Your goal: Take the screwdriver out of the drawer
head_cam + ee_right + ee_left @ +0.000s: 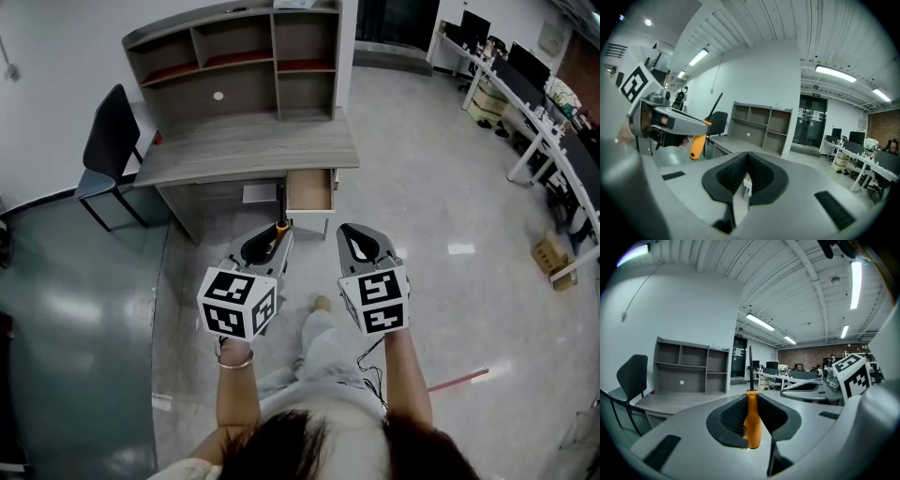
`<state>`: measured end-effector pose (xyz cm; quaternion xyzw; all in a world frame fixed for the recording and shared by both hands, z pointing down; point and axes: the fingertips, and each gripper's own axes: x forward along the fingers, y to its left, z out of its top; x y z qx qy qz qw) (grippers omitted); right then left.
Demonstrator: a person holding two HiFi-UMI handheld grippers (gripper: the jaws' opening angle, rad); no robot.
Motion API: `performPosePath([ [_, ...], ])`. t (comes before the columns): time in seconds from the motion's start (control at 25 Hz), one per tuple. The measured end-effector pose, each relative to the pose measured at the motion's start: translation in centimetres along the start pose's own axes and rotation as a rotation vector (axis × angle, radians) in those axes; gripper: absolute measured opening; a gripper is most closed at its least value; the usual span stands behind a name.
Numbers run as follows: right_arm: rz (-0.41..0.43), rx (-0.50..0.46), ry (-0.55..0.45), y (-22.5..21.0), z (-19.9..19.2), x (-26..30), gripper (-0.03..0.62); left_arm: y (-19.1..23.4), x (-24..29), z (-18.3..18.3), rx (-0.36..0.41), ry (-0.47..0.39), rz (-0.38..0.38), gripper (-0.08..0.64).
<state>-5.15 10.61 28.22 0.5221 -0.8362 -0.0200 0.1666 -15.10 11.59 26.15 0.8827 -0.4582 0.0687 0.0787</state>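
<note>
The screwdriver [752,423] has an orange handle and a thin black shaft that stands upright. My left gripper [751,397] is shut on the handle, with the shaft rising above the jaws. In the head view the left gripper [278,231] hangs in the air in front of the open wooden drawer [310,190], and the screwdriver [280,217] points toward the desk. My right gripper [350,231] floats beside it on the right, shut with nothing between its pads. In the right gripper view the right gripper [747,157] shows its pads together, and the orange screwdriver [696,146] hangs from the left gripper [704,124].
The grey desk [248,145] carries a shelf unit [234,52] at its back. A black chair [108,141] stands at the desk's left end. Office tables with monitors [534,103] and a cardboard box [553,258] line the right side. Glossy floor lies between.
</note>
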Motion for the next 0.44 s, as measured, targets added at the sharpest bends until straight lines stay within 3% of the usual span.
performPosePath([
  [0.44,0.005,0.004,0.019,0.19,-0.9,0.42,0.026,0.15,0.35,-0.85,-0.009,0.018,-0.002,0.077],
])
